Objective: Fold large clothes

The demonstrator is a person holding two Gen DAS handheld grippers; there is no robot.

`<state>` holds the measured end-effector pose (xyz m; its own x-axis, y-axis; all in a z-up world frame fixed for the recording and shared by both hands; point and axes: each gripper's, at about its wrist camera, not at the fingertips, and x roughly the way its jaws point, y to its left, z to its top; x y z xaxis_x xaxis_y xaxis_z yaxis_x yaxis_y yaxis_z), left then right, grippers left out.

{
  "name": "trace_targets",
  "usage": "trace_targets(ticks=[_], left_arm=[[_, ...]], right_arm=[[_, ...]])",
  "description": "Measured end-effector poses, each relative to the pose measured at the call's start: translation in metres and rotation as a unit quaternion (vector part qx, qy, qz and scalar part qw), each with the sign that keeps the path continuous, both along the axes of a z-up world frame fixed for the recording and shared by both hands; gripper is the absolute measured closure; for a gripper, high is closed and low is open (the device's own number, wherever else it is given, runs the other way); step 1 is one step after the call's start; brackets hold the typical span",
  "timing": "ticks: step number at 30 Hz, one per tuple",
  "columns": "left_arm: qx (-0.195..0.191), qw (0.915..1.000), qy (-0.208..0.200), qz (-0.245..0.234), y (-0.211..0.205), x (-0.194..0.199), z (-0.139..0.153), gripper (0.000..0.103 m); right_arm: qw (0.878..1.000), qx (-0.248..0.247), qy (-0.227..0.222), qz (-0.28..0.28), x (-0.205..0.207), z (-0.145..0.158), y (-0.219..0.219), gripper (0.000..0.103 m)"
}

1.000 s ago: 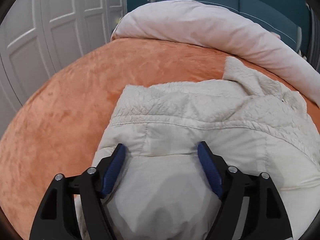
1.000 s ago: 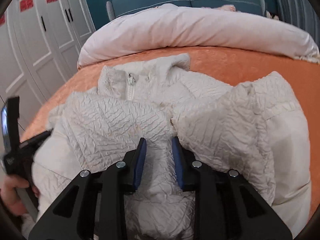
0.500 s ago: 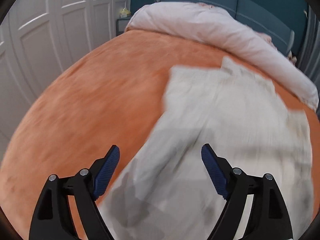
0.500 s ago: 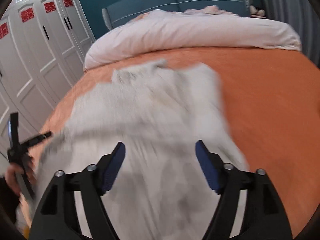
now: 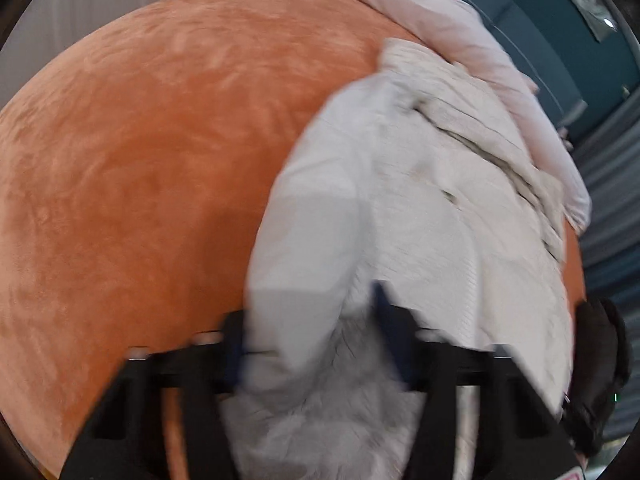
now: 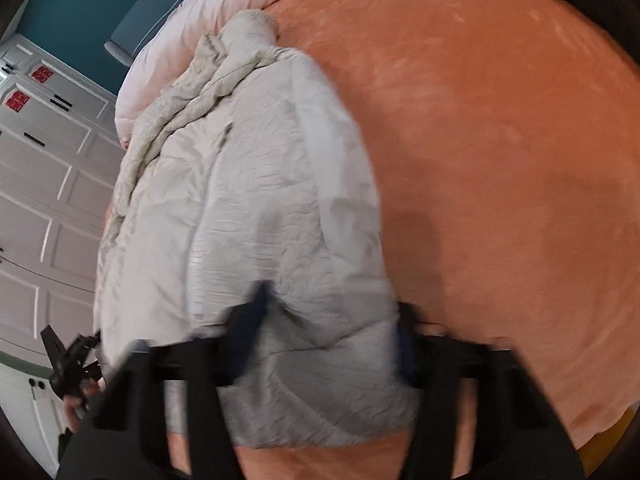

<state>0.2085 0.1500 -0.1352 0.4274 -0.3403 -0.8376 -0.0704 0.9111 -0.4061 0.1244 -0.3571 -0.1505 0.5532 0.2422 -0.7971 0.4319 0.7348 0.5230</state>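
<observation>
The left gripper [image 5: 316, 344], seen from its own wrist camera, has just been closing, and its blue pads [image 5: 390, 332] now pinch a bunched fold at the near edge of the cream padded jacket [image 5: 420, 208]; the frame is motion-blurred, yet fabric plainly fills the gap between the jaws. The right gripper [image 6: 328, 328] has likewise just been closing, and its jaws squeeze a thick bulge of the same jacket [image 6: 256, 184] at the near hem, cloth spilling over both black fingers. In the right wrist view the left gripper [image 6: 68, 364] appears again at the lower left border, held by a hand [image 6: 78, 404], just beside the jacket's far side. The jacket lies lengthwise on the orange bedspread [image 5: 132, 168], its smooth shell nearest the grippers and its crinkled collar end [image 6: 240, 36] pointing away, touching the pale rolled duvet [image 5: 472, 44] at the head of the bed. Beyond the duvet stands a teal padded headboard [image 6: 124, 36]; white panelled wardrobe doors [image 6: 44, 208] carrying red square stickers [image 6: 40, 74] border the bed on one side.
</observation>
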Motion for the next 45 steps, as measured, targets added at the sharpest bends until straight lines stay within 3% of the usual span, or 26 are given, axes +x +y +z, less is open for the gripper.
trace_targets(ticks=[1, 2, 6, 9, 11, 16, 20, 23, 25, 28, 29, 32, 35, 38, 41, 45], left_arm=[[-0.001, 0.9999, -0.007, -0.012, -0.002, -0.004, 0.008, 0.086], [0.003, 0.9996, -0.017, -0.023, -0.003, -0.010, 0.020, 0.091], [0.014, 0.9969, -0.046, -0.062, 0.003, -0.051, 0.065, 0.093], [0.031, 0.9953, -0.038, -0.084, 0.015, -0.101, 0.077, 0.093], [0.043, 0.9952, -0.014, -0.087, 0.030, -0.146, 0.068, 0.093], [0.070, 0.9941, 0.048, -0.067, 0.047, -0.217, 0.028, 0.091], [0.092, 0.9935, 0.041, -0.053, 0.044, -0.220, 0.039, 0.080], [0.088, 0.9940, 0.034, -0.055, 0.049, -0.215, 0.068, 0.079], [0.086, 0.9949, 0.005, -0.051, 0.054, -0.207, 0.091, 0.079], [0.111, 0.9914, -0.061, -0.033, 0.057, -0.196, 0.127, 0.076], [0.110, 0.9905, -0.079, -0.028, 0.057, -0.188, 0.135, 0.071], [0.101, 0.9878, -0.114, -0.032, 0.037, -0.147, 0.147, 0.070], [0.096, 0.9838, -0.144, -0.046, -0.009, -0.099, 0.147, 0.070], [0.096, 0.9823, -0.149, -0.060, -0.050, -0.057, 0.137, 0.070], [0.093, 0.9844, -0.134, -0.065, -0.085, -0.018, 0.117, 0.070], [0.110, 0.9860, -0.108, -0.063, -0.110, 0.022, 0.080, 0.069]], right_arm=[[1.000, -0.002, -0.009, 0.005, -0.001, 0.012, 0.004, 0.087], [1.000, -0.011, -0.021, 0.009, -0.006, 0.025, 0.006, 0.090], [0.996, -0.033, -0.064, 0.049, -0.042, 0.084, 0.016, 0.093], [0.991, -0.074, -0.043, 0.102, -0.090, 0.104, 0.034, 0.092], [0.989, -0.086, -0.020, 0.121, -0.120, 0.100, 0.043, 0.092], [0.982, -0.104, 0.073, 0.143, -0.192, 0.050, 0.068, 0.089], [0.979, -0.119, 0.073, 0.147, -0.192, 0.054, 0.071, 0.081], [0.976, -0.133, 0.064, 0.162, -0.191, 0.071, 0.059, 0.069], [0.974, -0.163, 0.048, 0.152, -0.196, 0.089, 0.045, 0.058], [0.979, -0.174, 0.015, 0.107, -0.197, 0.119, 0.017, 0.057], [0.981, -0.173, 0.004, 0.091, -0.193, 0.125, 0.009, 0.055], [0.988, -0.132, -0.048, 0.058, -0.153, 0.134, -0.007, 0.055], [0.986, -0.124, -0.094, 0.064, -0.093, 0.136, 0.002, 0.055], [0.981, -0.124, -0.126, 0.081, -0.023, 0.130, 0.025, 0.055], [0.983, -0.107, -0.126, 0.078, 0.035, 0.112, 0.036, 0.054], [0.990, -0.113, -0.066, 0.054, 0.101, 0.068, 0.039, 0.056]])
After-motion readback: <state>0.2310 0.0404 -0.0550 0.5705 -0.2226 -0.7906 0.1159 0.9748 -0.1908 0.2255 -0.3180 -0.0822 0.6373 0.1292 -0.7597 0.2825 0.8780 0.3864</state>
